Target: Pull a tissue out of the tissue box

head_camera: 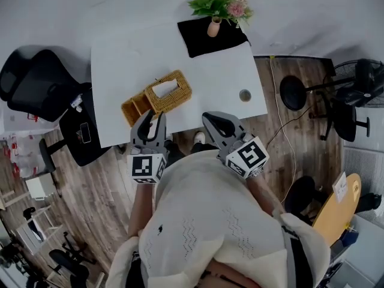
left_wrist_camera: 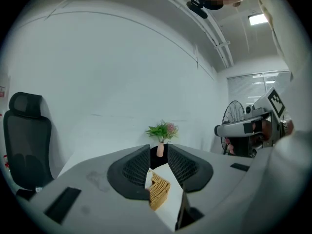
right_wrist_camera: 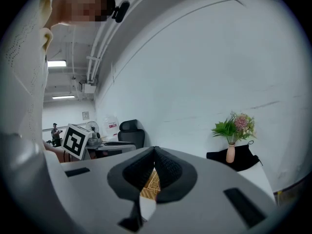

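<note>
A woven wicker tissue box (head_camera: 170, 92) lies on the white table (head_camera: 120, 59) near its front edge, with white tissue (head_camera: 165, 88) showing in its top slot. My left gripper (head_camera: 153, 115) hovers just in front of the box, open and holding nothing. Between its jaws in the left gripper view (left_wrist_camera: 158, 150) the box (left_wrist_camera: 160, 189) appears a short way ahead. My right gripper (head_camera: 208, 116) hangs off the table's front edge to the right of the box, shut and empty. Through a slit below the closed tips (right_wrist_camera: 155, 150) a strip of the wicker box (right_wrist_camera: 152, 182) is visible.
A lower wicker piece (head_camera: 134, 107) adjoins the box's left end. A vase of flowers (head_camera: 214, 26) stands on a black cloth (head_camera: 207, 39) at the table's far edge. A small round object (head_camera: 245, 95) lies at the right. A black chair (head_camera: 30, 77), stool (head_camera: 81, 134) and fan (head_camera: 360, 83) surround the table.
</note>
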Motion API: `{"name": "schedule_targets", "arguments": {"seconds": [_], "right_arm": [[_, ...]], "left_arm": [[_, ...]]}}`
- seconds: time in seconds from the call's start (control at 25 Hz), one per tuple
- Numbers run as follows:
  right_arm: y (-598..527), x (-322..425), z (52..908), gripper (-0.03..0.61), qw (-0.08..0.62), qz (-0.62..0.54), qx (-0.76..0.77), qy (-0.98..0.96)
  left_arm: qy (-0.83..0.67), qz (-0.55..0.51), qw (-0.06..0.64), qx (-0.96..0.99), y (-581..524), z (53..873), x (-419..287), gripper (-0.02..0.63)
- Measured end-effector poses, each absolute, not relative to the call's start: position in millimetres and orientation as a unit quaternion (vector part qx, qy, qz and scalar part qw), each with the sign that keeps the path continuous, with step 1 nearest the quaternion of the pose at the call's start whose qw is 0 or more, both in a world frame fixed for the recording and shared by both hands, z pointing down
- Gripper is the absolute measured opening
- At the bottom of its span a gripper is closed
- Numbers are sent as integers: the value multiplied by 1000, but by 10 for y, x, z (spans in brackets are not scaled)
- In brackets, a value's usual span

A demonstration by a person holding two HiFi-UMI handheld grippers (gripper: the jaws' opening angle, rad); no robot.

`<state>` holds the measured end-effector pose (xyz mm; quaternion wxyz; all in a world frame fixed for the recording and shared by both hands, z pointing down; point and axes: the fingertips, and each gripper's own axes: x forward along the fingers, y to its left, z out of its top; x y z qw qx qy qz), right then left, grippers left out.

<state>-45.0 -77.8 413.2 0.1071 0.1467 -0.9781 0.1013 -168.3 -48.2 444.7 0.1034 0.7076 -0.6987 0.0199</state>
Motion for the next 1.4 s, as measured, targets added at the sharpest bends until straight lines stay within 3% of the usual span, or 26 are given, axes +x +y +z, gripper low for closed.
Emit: {"name": "schedule_targets", "arguments": {"seconds": [0.68, 1.4], "right_arm": [[-790, -996, 4251, 2, 120, 117, 223, -960], [-844, -1070, 4391, 2, 135, 140, 300, -934]], "left_arm": [[-605, 87, 132, 780, -781, 4882, -2103, 115], [-515, 153, 169, 826, -1028, 5475, -2159, 117]]}}
